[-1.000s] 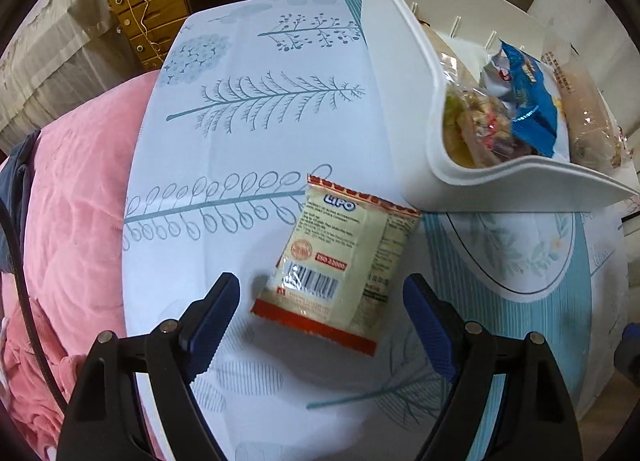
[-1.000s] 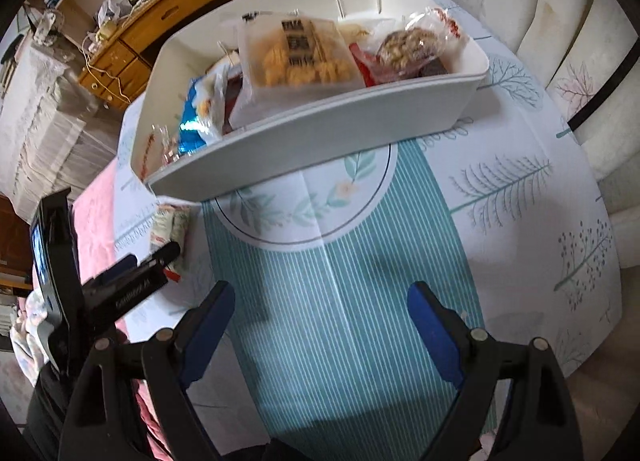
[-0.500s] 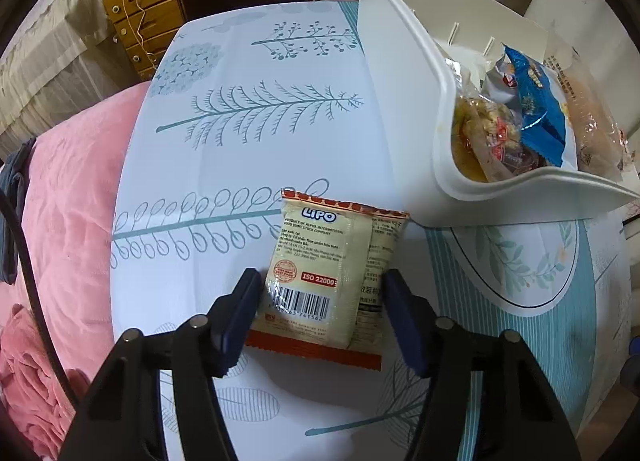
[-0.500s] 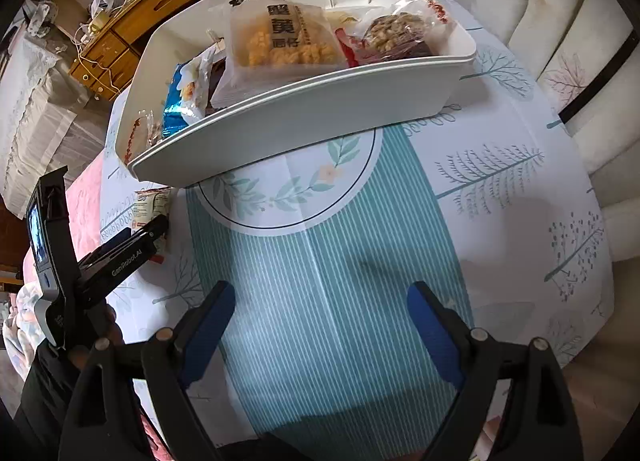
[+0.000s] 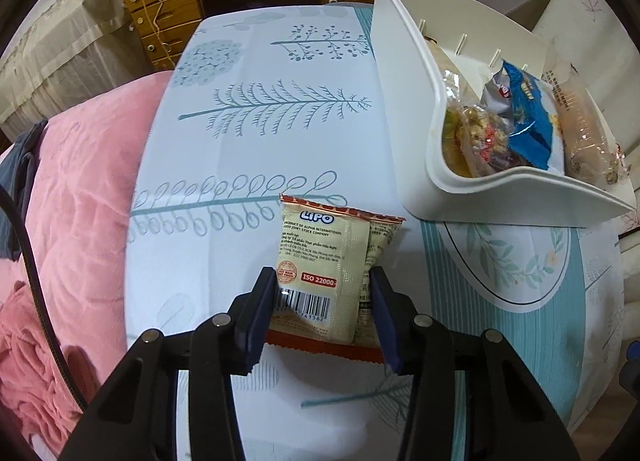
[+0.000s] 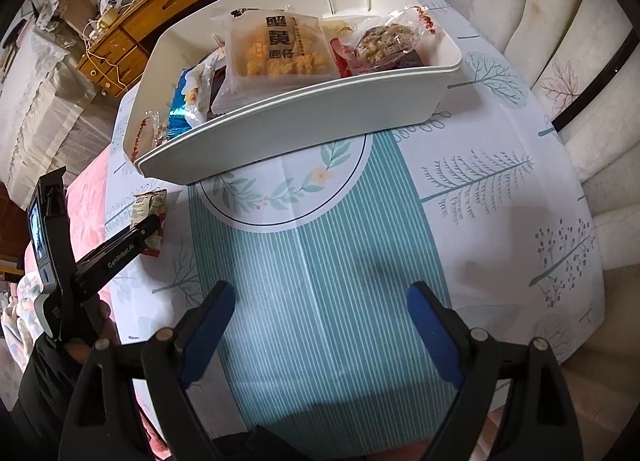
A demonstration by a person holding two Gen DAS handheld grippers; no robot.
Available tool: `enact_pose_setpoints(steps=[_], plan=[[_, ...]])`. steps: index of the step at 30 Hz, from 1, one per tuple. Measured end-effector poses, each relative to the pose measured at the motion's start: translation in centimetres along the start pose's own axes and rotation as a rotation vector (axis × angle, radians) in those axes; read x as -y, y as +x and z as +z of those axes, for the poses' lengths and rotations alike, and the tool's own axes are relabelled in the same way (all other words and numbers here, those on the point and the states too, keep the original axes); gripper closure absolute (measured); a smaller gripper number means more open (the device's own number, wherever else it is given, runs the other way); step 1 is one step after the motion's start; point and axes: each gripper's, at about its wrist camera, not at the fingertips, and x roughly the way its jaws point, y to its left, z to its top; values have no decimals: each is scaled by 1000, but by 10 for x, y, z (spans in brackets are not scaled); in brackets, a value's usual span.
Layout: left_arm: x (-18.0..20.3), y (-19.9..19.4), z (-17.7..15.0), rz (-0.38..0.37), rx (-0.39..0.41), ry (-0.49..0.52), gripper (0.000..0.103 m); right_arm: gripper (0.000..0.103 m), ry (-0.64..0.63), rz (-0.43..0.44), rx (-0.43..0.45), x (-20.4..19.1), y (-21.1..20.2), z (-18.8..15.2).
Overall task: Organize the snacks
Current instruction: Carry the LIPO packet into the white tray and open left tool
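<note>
Left wrist view, left to right: a pink blanket [image 5: 76, 197] borders the table [image 5: 256, 133], whose cloth carries a pale tree print. At centre lies the Lipo snack packet [image 5: 324, 273], flat on the cloth, printed back upward, barcode toward you. Your left gripper [image 5: 324, 301] has come down over its near end. A second ago its jaws stood wide on either side of the packet with clear cloth between; now they are closing, and both blue pads sit against the packet's long edges. The film shows no buckling yet, so judge this as contact rather than a firm hold. To the right, the white bin [image 5: 404, 101] stands close beside the packet, its low front lip facing you, already stocked with a blue packet [image 5: 528, 117] and several clear-wrapped snacks.

Right wrist view, left to right: the left gripper [image 6: 152, 225] appears at the left edge, over the same packet [image 6: 150, 207], just in front of the bin's [image 6: 320, 117] corner. Your right gripper [image 6: 316, 325] hangs over the striped centre of the cloth, jaws spread wide, nothing between them, unchanged throughout.

Meaning for the task: the pick of the one loose snack in view is nearly secured. What remains is a short lift over the bin's rim; let the jaws finish closing before you raise it.
</note>
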Motion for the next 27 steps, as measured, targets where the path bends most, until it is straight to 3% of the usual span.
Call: enact_pose_setpoints(steps=[13, 27], plan=[[11, -63, 10, -23, 16, -32, 58, 14, -60, 21, 12, 21, -16, 9], [67, -96, 90, -61, 143, 37, 58, 14, -152, -7, -27, 51, -20, 30]])
